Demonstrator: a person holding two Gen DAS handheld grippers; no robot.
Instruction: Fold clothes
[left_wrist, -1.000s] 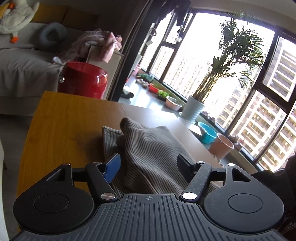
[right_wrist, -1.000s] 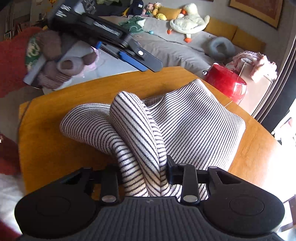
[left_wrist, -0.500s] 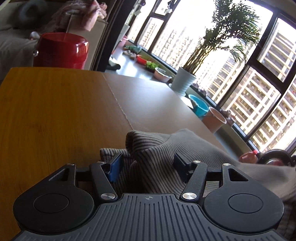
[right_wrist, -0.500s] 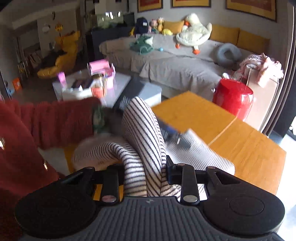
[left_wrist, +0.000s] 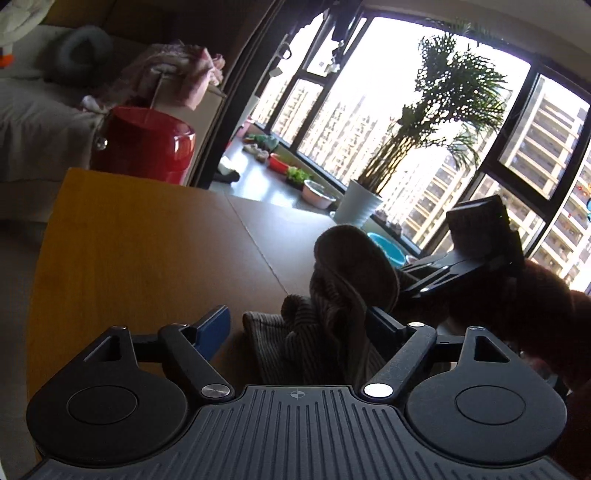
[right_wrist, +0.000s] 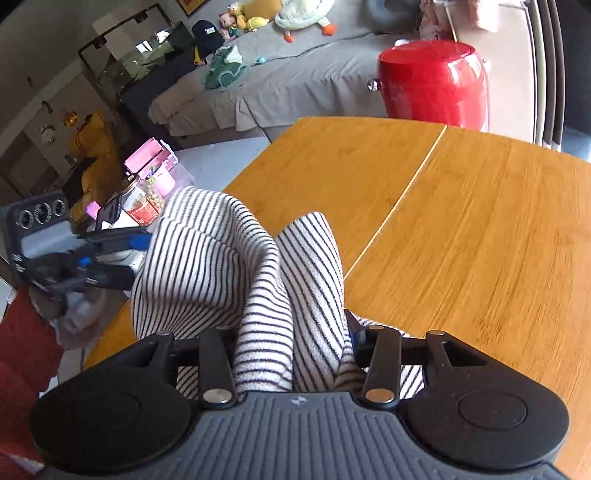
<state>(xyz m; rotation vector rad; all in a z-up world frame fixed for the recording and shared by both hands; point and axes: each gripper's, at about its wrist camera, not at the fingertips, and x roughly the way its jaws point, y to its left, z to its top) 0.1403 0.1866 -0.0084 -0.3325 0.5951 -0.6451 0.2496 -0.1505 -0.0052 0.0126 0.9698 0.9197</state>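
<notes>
A black-and-white striped garment (right_wrist: 207, 258) lies bunched on the wooden table (right_wrist: 461, 240). In the right wrist view a thick fold of it rises between the jaws of my right gripper (right_wrist: 291, 332). Those jaws are opening, though the fold still fills the gap and touches both sides. In the left wrist view the same garment (left_wrist: 332, 295) stands in a dark hump between the jaws of my left gripper (left_wrist: 297, 321). These jaws are opening wide, and the blue left pad (left_wrist: 212, 328) stands clear of the cloth. The right gripper (left_wrist: 472, 251) shows just beyond the hump, and the left gripper (right_wrist: 85, 258) shows at the garment's left.
A red tub (right_wrist: 432, 81) stands on the floor past the table's far edge, before a grey sofa (right_wrist: 295, 81) with soft toys. A cluttered low table (right_wrist: 147, 184) is at the left. A potted palm (left_wrist: 358, 206) and bowls line the window. Bare wood (left_wrist: 129, 258) stretches left of the garment.
The left jaws have spread wide and come off the cloth they were closed on. The right gripper has swung sideways and rolled, carrying its fold along, and its jaws have widened a little.
</notes>
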